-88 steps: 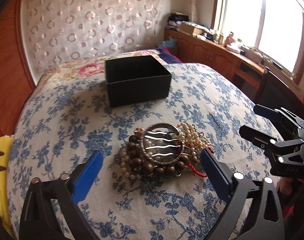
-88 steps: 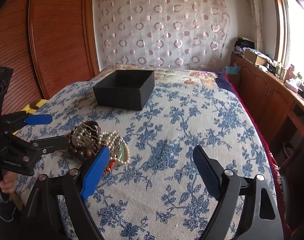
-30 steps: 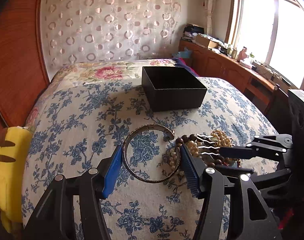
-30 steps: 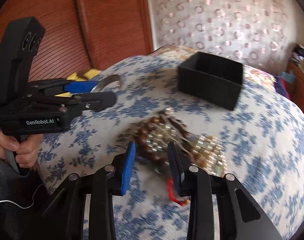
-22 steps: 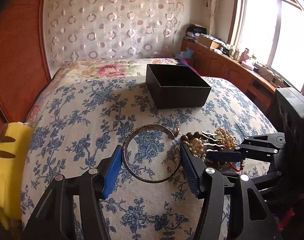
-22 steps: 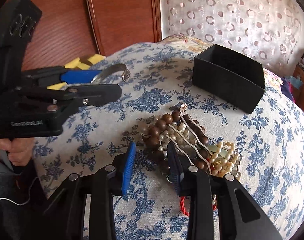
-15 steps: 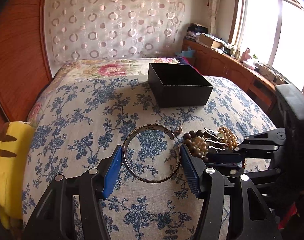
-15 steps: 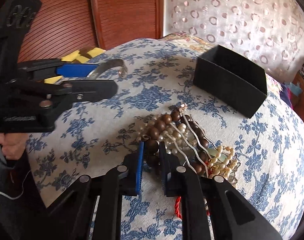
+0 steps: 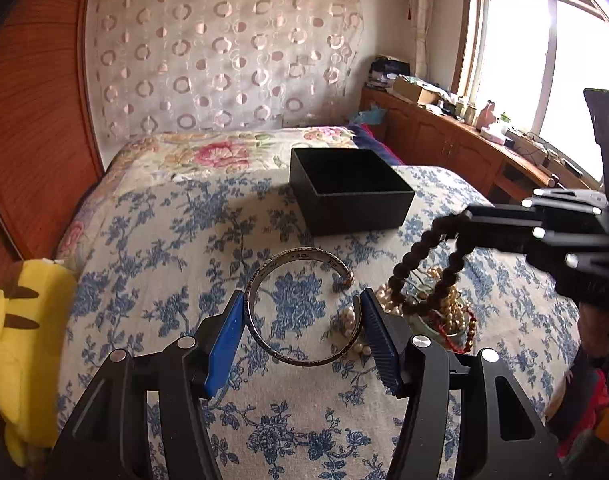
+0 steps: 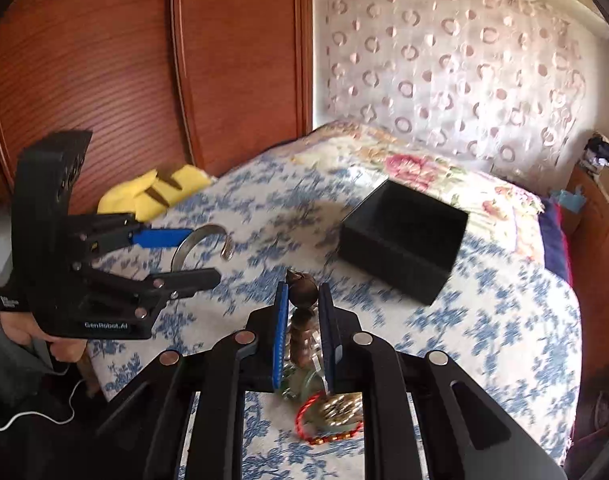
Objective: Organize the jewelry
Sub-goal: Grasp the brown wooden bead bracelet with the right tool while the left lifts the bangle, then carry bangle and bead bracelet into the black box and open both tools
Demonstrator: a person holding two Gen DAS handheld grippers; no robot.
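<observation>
Silver cuff bangle [image 9: 300, 308] sits clamped crosswise between the two blue pads of the left tongs [image 9: 300, 334], its open gap turned toward the far right, held above the blue-flowered bedspread [image 9: 152, 264]. From the right wrist view the same bangle [image 10: 200, 242] shows as a curved band sticking out past the left tongs [image 10: 180, 256].

Right tongs [image 10: 302, 322] are clenched on a string of dark wooden beads [image 10: 302, 312], the pads nearly together with the beads pinched between them. In the left wrist view this bead string [image 9: 428, 268] hangs as a loop from the right tongs [image 9: 470, 218], and its lower end reaches down into the jewelry pile. That pile lies on the bedspread to the near right: pearl strands [image 9: 432, 312] and a red cord bracelet [image 9: 466, 328] with something pale green beneath; the red cord [image 10: 328, 420] also shows under the right tongs.

Farther back on the bed stands an open black box [image 9: 348, 190], well apart from the pile. A yellow plush toy [image 9: 16, 332] lies at the bed's left edge.
</observation>
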